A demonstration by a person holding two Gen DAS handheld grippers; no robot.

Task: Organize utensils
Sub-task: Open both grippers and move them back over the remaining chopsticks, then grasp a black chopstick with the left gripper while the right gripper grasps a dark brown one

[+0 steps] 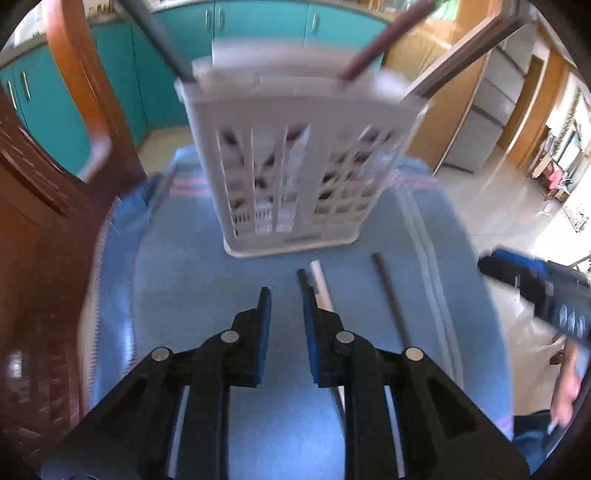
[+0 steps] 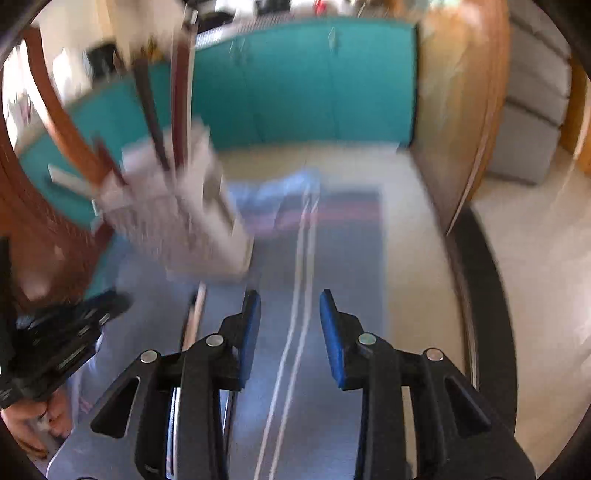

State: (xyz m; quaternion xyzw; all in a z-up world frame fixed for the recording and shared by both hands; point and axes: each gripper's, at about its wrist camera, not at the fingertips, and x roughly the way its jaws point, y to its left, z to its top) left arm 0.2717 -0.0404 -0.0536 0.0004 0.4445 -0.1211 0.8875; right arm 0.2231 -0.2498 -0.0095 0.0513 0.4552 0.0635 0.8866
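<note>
teal cabinets point(image 1: 258, 22) back a desk under a blue cloth point(image 1: 192, 295); the white utensil basket point(image 1: 291, 177) stands there, loose utensils point(image 1: 391, 295) before it. left tool point(image 1: 286, 306) and right tool point(image 2: 290, 310) both released, empty.

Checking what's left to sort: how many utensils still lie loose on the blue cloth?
3: a black one and a white one under the left gripper, a dark brown one to their right. Others may be hidden.
</note>
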